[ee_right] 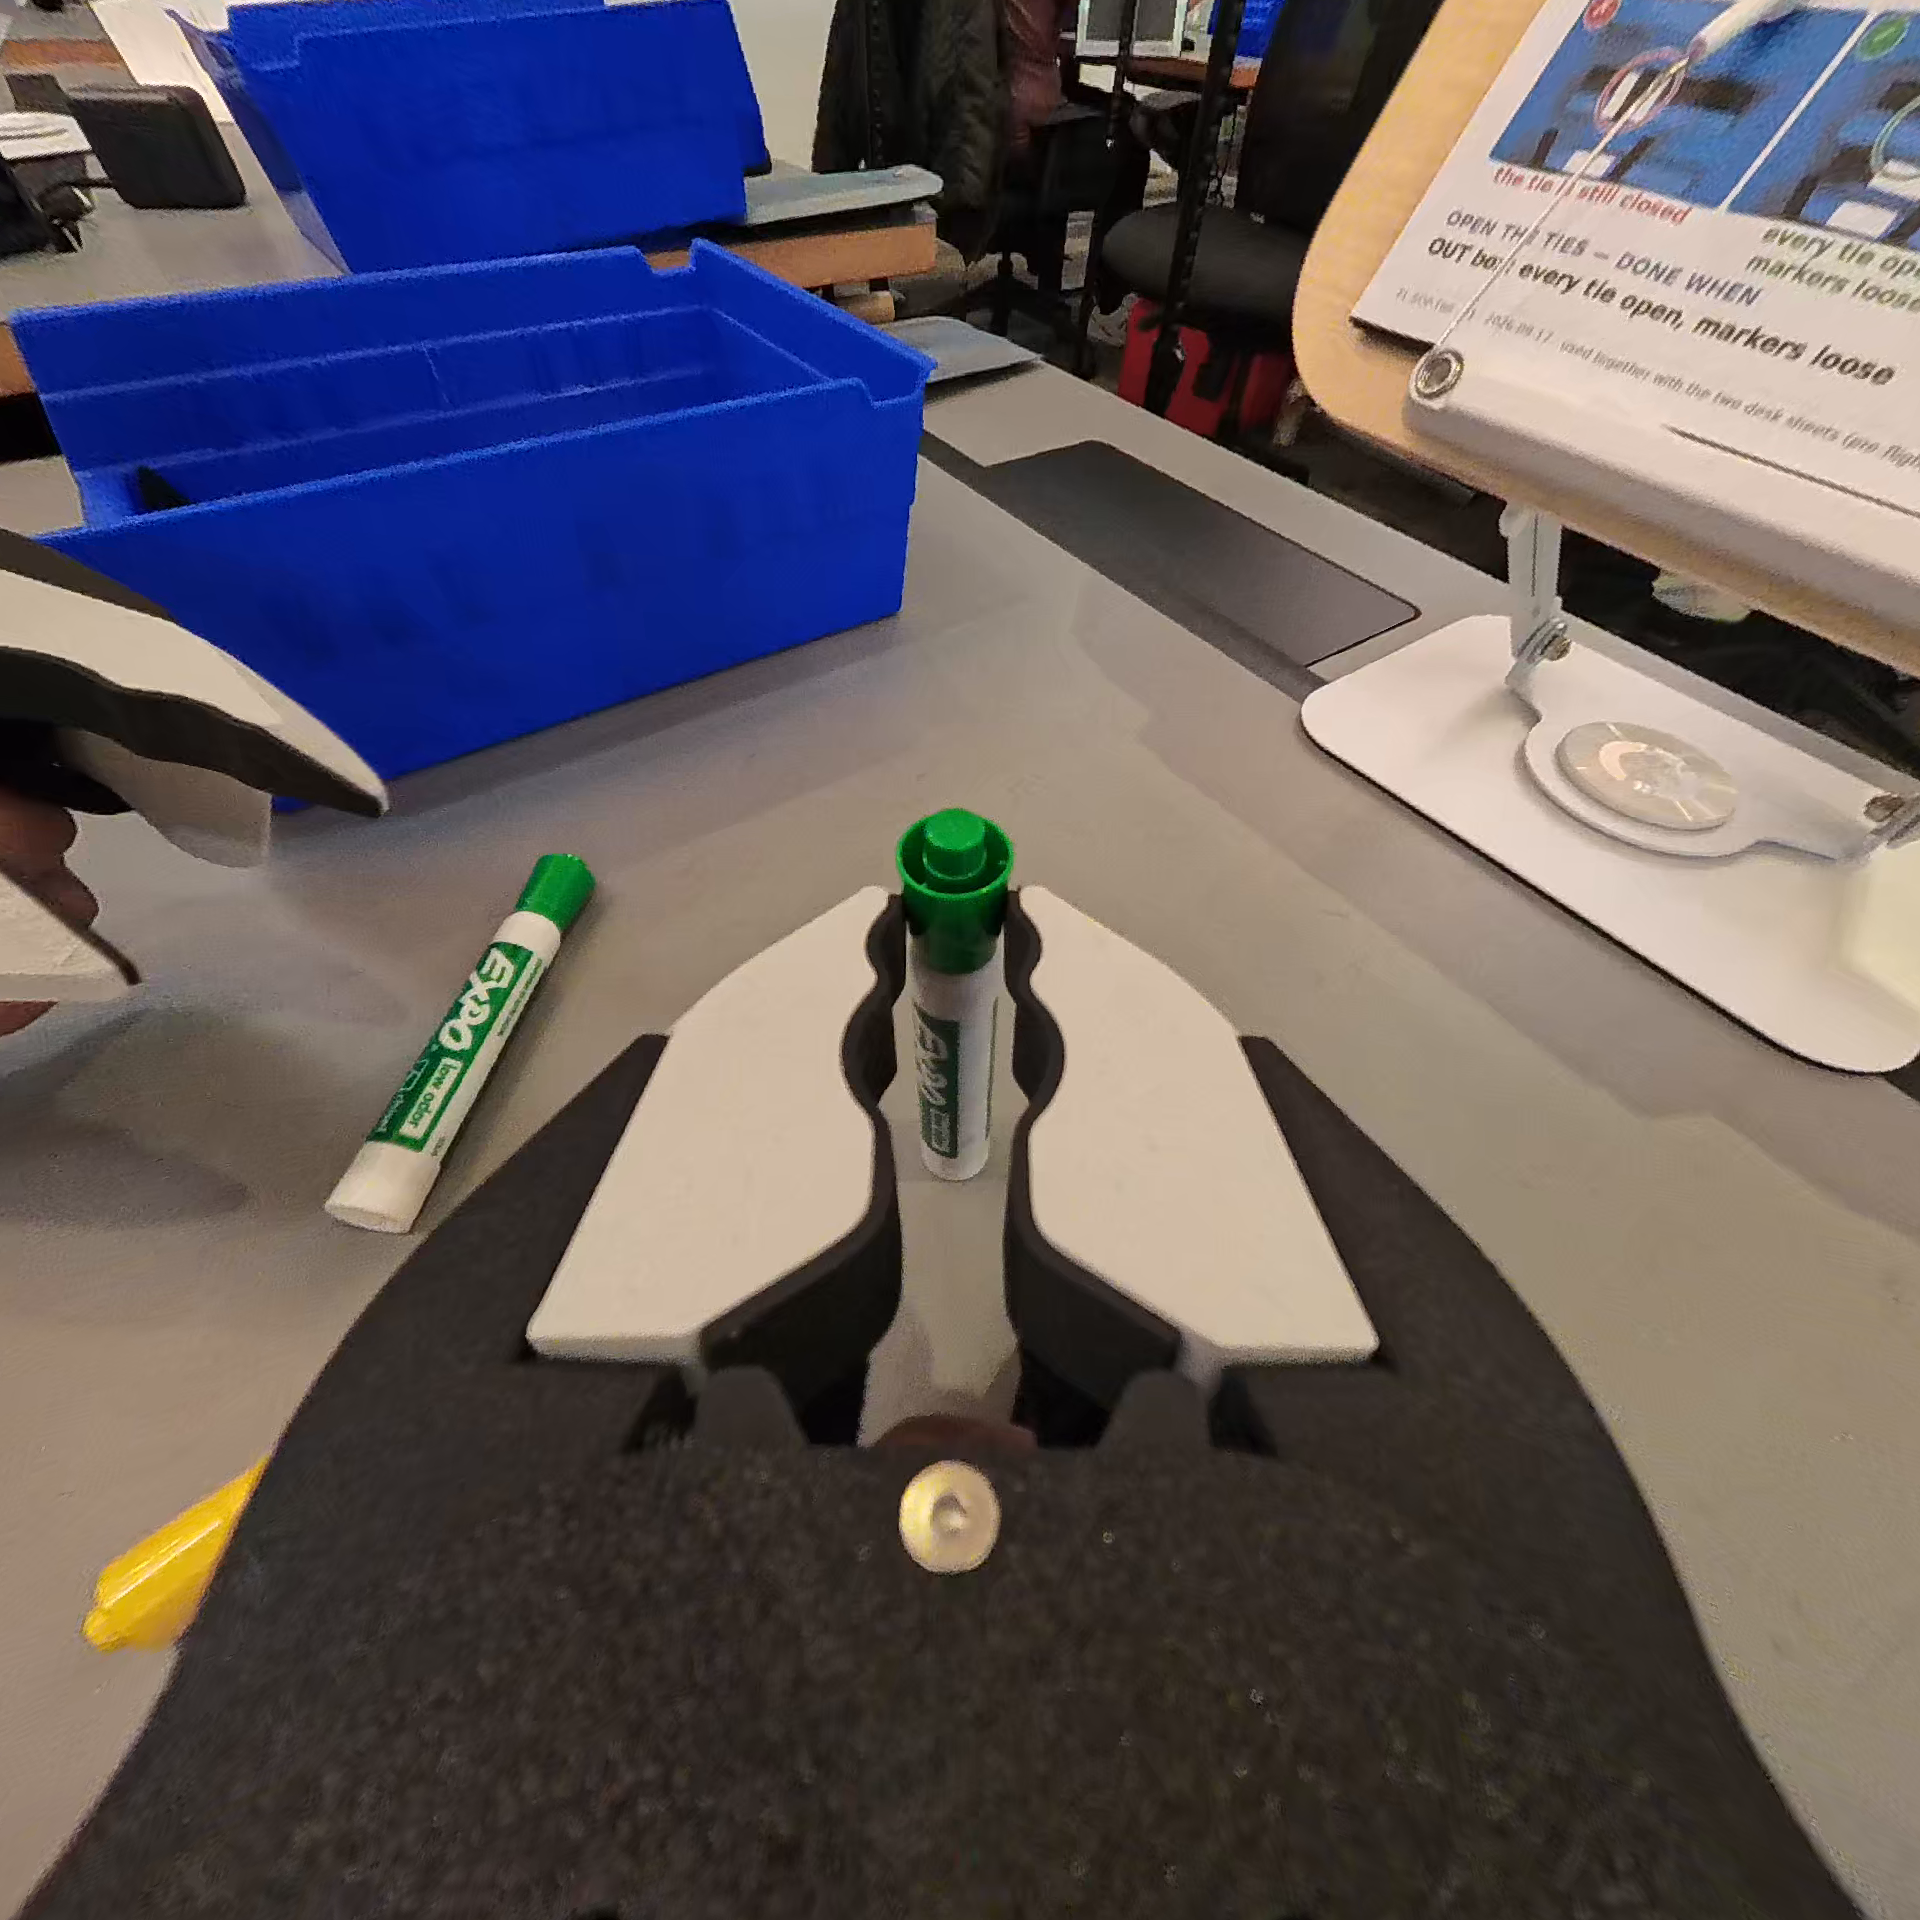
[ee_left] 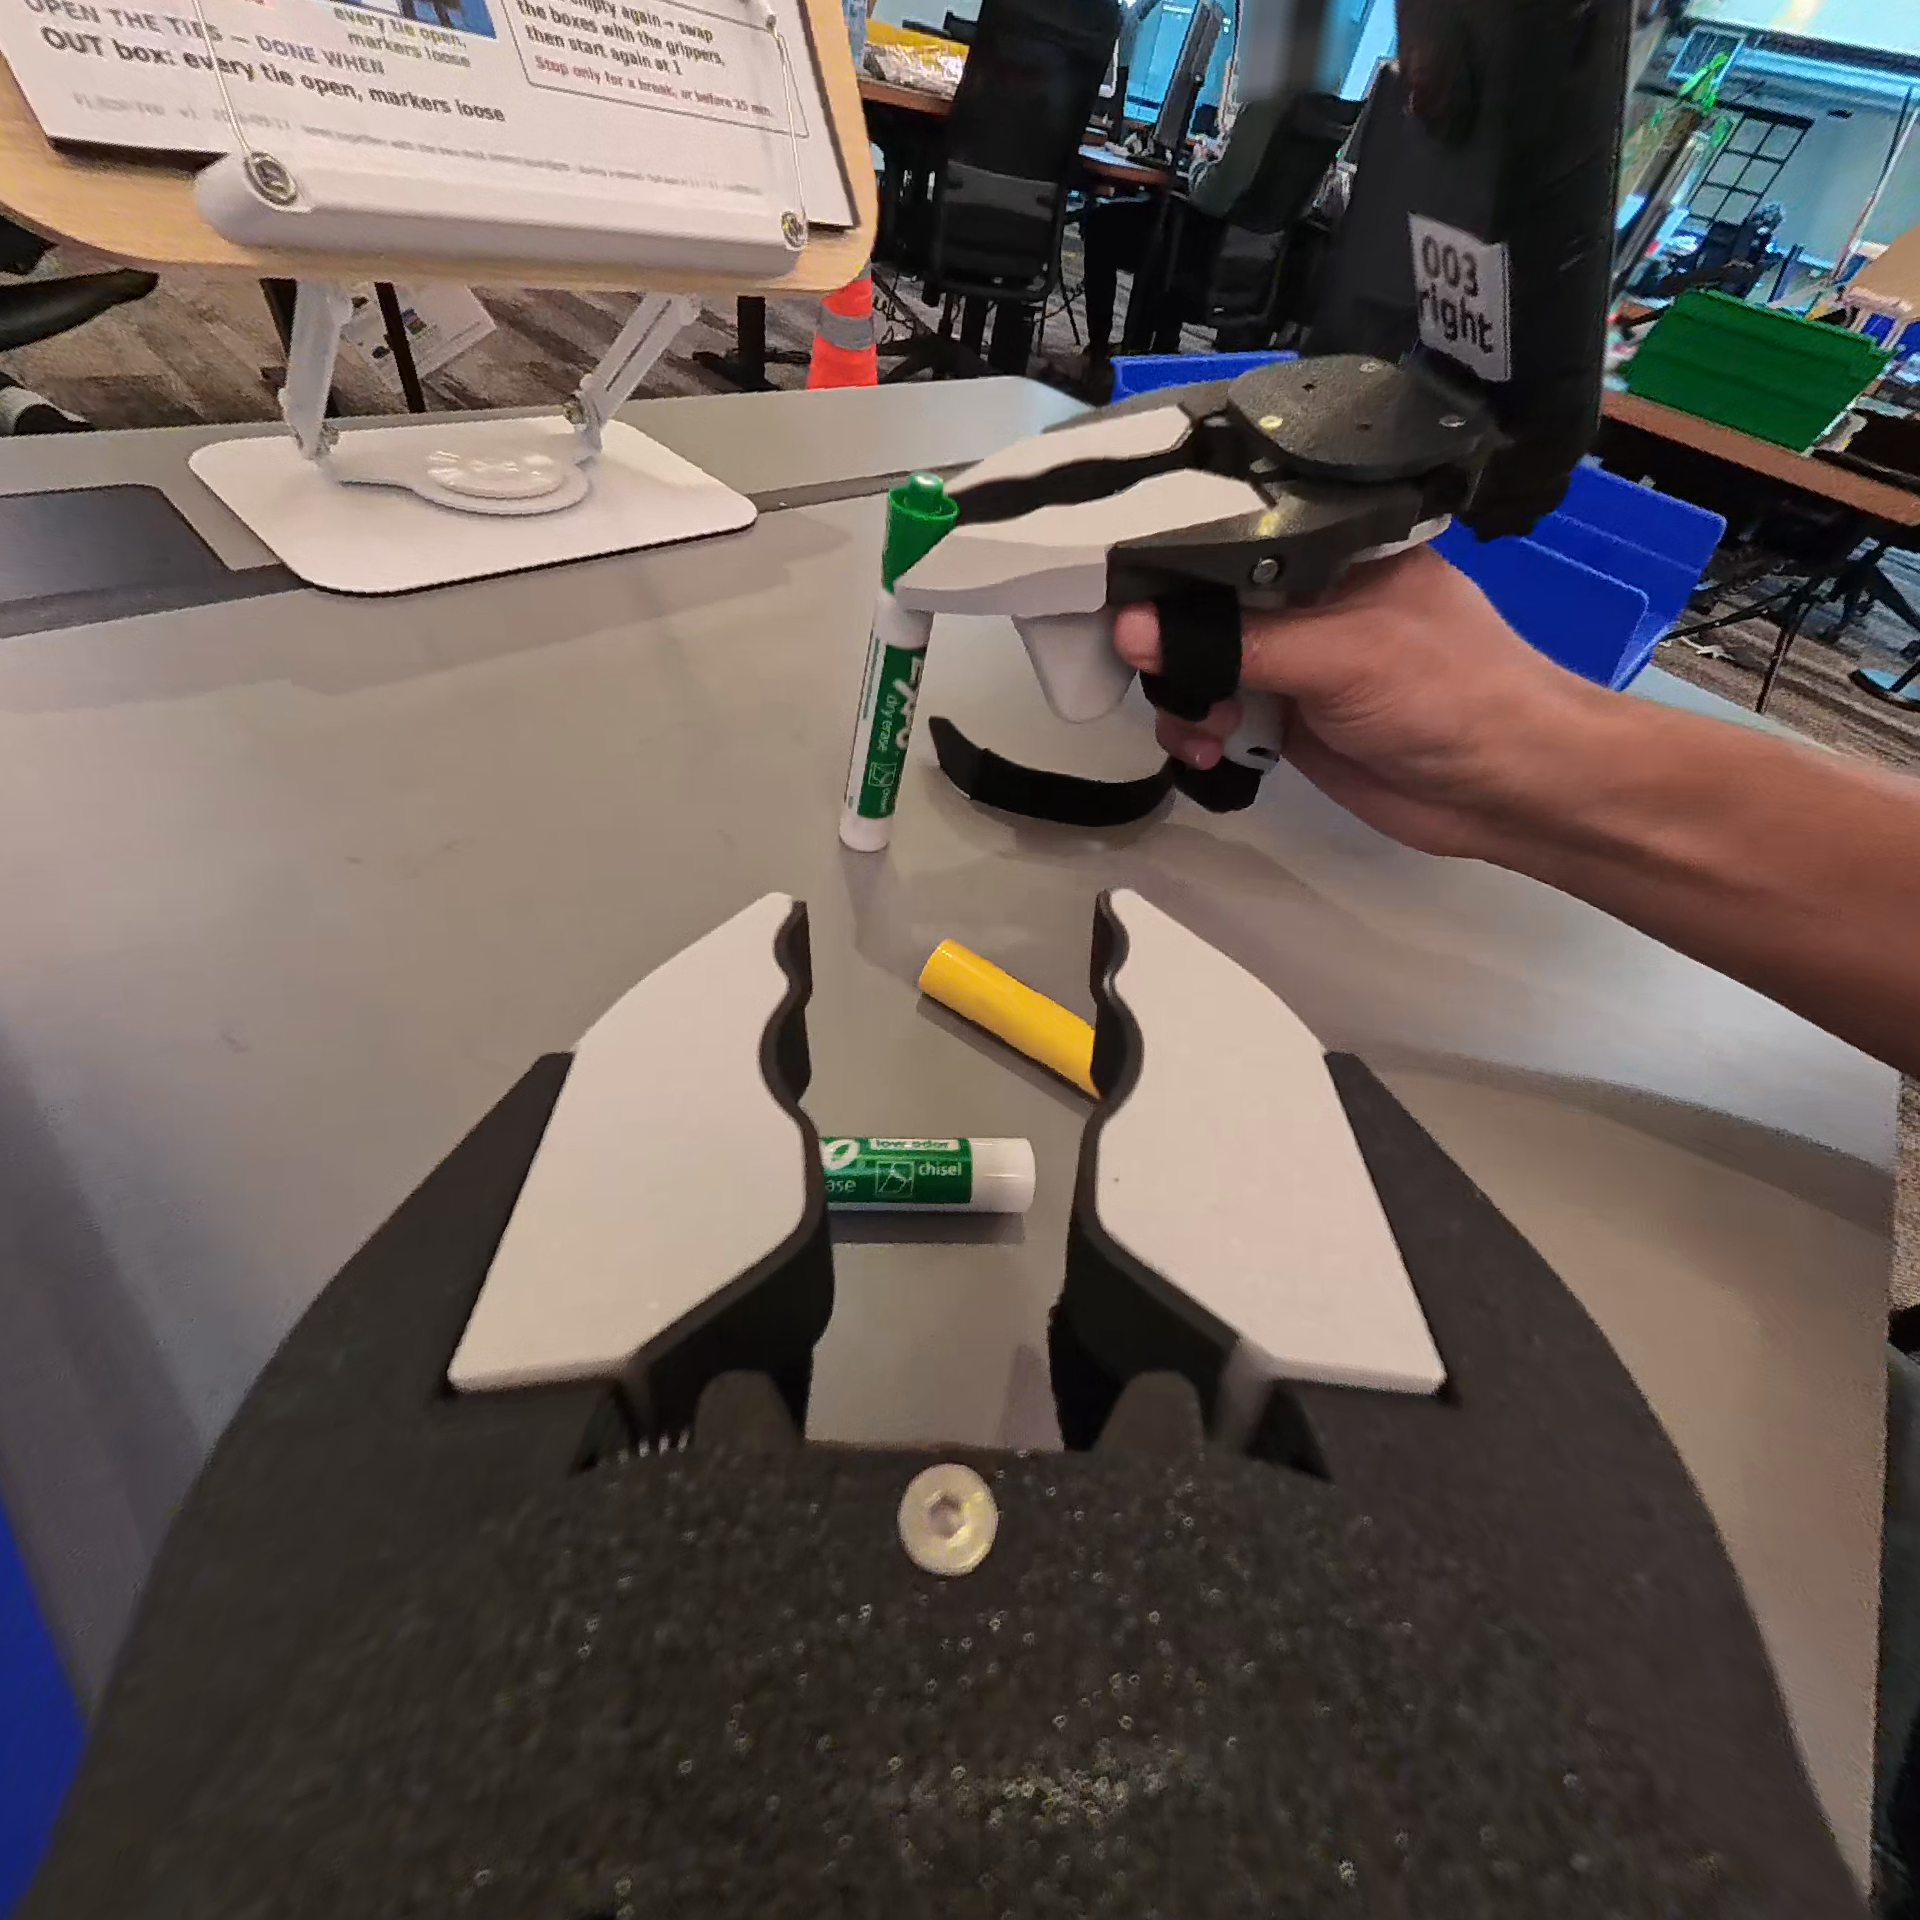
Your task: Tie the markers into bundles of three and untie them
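My right gripper (ee_right: 952, 902) is shut on a green marker (ee_right: 952, 1029) near its cap and holds it upright, bottom end at the grey table; the same marker (ee_left: 891, 665) and gripper (ee_left: 930, 545) show in the left wrist view. My left gripper (ee_left: 948, 909) is open and empty above the table. Between its fingers lie a second green marker (ee_left: 930, 1174), partly hidden by the left finger, and a yellow marker (ee_left: 1006, 1013). In the right wrist view the second green marker (ee_right: 462, 1039) lies flat at left and the yellow marker (ee_right: 166, 1558) pokes out at lower left. A black strap (ee_left: 1049, 784) lies under the right gripper.
Two blue bins (ee_right: 499, 478) stand at the back of the grey table (ee_right: 1195, 831). A white document stand (ee_left: 473, 499) holding an instruction sheet is on the table's far side, also in the right wrist view (ee_right: 1621, 790). A person's hand (ee_left: 1382, 707) holds the right gripper. The right tips stand about 11 centimetres off the black strap (ee_left: 1049, 784).
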Demonstrator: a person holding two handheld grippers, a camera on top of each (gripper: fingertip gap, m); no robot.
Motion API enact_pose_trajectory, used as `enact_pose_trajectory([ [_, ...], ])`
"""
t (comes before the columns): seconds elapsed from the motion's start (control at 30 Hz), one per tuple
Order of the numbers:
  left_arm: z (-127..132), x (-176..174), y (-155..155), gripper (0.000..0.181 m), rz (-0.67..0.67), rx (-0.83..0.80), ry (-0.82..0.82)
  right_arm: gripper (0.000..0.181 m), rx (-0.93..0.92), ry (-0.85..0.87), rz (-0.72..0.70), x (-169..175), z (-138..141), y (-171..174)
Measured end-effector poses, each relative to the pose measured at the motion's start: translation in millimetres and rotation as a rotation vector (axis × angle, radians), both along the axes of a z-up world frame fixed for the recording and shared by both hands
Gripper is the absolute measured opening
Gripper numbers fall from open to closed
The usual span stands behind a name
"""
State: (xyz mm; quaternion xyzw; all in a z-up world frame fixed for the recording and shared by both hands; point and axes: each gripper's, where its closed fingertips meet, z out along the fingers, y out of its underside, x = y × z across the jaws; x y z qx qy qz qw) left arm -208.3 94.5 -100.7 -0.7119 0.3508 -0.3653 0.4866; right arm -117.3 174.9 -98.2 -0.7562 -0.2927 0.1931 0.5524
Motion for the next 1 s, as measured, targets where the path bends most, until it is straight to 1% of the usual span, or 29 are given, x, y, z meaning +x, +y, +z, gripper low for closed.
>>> enact_pose_trajectory([
  [0.17, -4, -2, 2, 0.05, -0.001, -0.008, 0.011, 0.018, -0.029, 0.016, 0.003, 1, 0, 2],
  [0.27, -5, 0, 1, 0.05, -0.009, -0.023, 0.003, 0.03, -0.039, 0.012, -0.004, 3, 0, 4],
  [0.37, -4, -1, 1, 0.05, 0.001, -0.009, 0.011, 0.03, -0.02, 0.011, -0.005, 7, 7, 0],
  [0.43, -2, -4, 2, 0.05, 0.014, -0.004, 0.013, 0.035, 0.023, -0.002, -0.023, 14, 18, -9],
  [0.5, 1, -9, 4, 0.05, 0.051, 0.003, 0.02, 0.044, 0.072, -0.035, -0.047, 24, 26, -27],
  [0.57, 7, -17, 4, 0.05, 0.097, 0.01, 0.028, 0.056, 0.073, -0.093, -0.067, 34, 23, -54],
  [0.6, 9, -22, 2, 0.05, 0.118, 0.017, 0.029, 0.062, 0.06, -0.123, -0.083, 40, 17, -70],
  [0.63, 12, -26, -2, 0.05, 0.139, 0.026, 0.027, 0.064, 0.04, -0.141, -0.093, 45, 11, -85],
  [0.77, 12, -39, -24, 0.053, 0.209, 0.026, 0.002, 0.082, -0.019, -0.129, -0.149, 61, -15, -136],
  [0.87, 1, -41, -49, 0.063, 0.201, 0.015, 0.007, 0.087, -0.02, -0.067, -0.158, 66, -25, -161],
  [0.93, -7, -41, -62, 0.063, 0.188, 0.035, 0.036, 0.085, 0.007, -0.007, -0.168, 69, -23, -171],
  [1.0, -4, -37, -70, 0.067, 0.143, 0.049, 0.054, 0.085, 0.004, 0.008, -0.16, 71, -24, -175],
])
